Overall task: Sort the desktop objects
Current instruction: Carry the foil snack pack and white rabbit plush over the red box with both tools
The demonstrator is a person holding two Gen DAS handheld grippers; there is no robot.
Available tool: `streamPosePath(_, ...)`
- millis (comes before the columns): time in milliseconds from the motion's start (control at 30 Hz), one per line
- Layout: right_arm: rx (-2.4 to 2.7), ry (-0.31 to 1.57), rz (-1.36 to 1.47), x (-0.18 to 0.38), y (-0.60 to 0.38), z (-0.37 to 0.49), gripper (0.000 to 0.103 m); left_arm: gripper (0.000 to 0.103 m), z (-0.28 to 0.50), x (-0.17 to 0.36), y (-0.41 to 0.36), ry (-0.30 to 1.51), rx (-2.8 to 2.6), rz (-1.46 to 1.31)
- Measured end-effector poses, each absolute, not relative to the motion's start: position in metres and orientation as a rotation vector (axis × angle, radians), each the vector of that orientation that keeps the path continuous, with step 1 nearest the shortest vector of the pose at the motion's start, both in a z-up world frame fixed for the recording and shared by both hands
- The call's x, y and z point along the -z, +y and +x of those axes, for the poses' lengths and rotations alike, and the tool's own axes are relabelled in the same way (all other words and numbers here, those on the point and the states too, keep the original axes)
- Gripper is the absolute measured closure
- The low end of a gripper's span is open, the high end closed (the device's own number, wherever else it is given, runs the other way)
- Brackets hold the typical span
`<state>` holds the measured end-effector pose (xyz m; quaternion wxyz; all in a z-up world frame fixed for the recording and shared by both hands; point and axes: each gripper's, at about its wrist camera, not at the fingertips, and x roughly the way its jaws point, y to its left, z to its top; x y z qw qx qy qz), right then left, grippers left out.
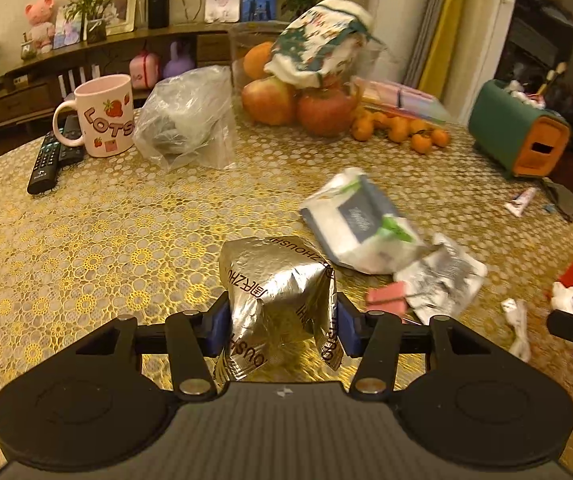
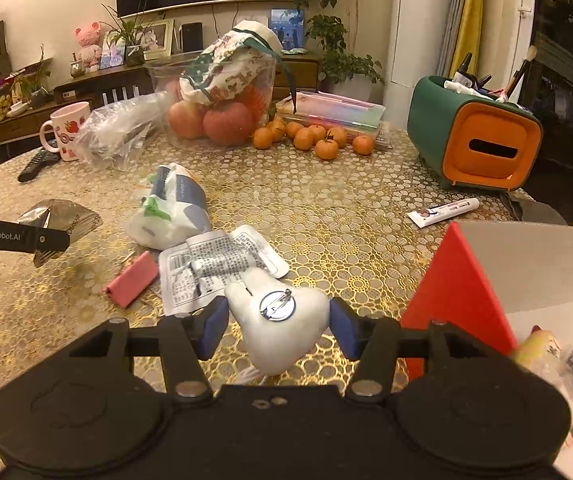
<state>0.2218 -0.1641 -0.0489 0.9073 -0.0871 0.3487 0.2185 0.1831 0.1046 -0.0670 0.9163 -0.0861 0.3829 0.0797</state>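
A crumpled silver foil packet [image 1: 274, 280] hangs just above the gold lace tablecloth [image 1: 106, 240], and my left gripper [image 1: 280, 320] is shut on it, both blue pads pressing its sides. My right gripper [image 2: 278, 326] is shut on a white plush toy [image 2: 282, 328] with a round pin badge on its back, lifted off the table. Immediately right of it stands an open red box [image 2: 458, 288] with a white inside and small items in it. In the right wrist view the foil packet [image 2: 62, 216] shows at the left, behind a finger [image 2: 18, 236] of the left gripper.
On the table lie a white-and-blue pouch [image 2: 174, 208], a printed leaflet [image 2: 214, 268], a small pink box [image 2: 132, 280] and a tube [image 2: 442, 212]. Behind stand a green-and-orange organiser [image 2: 478, 140], tangerines [image 2: 314, 136], a fruit bowl [image 2: 214, 120], a plastic bag [image 1: 186, 120], a mug [image 1: 106, 116] and remotes [image 1: 46, 164].
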Motion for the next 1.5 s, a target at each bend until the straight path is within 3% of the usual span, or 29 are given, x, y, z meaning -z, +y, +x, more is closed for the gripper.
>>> streamPosePath(767, -0.465, 0.656, -0.130, -0.009, -0.220, 0.139, 0.049, 0.052, 0.105, 0.001, 0.017, 0.730, 0.058, -0.135)
streamPosePath(1500, -0.322, 0.638, -0.078, -0.032, -0.320, 0.119, 0.049, 0.052, 0.113, -0.025, -0.110, 0.692, 0.293, -0.017)
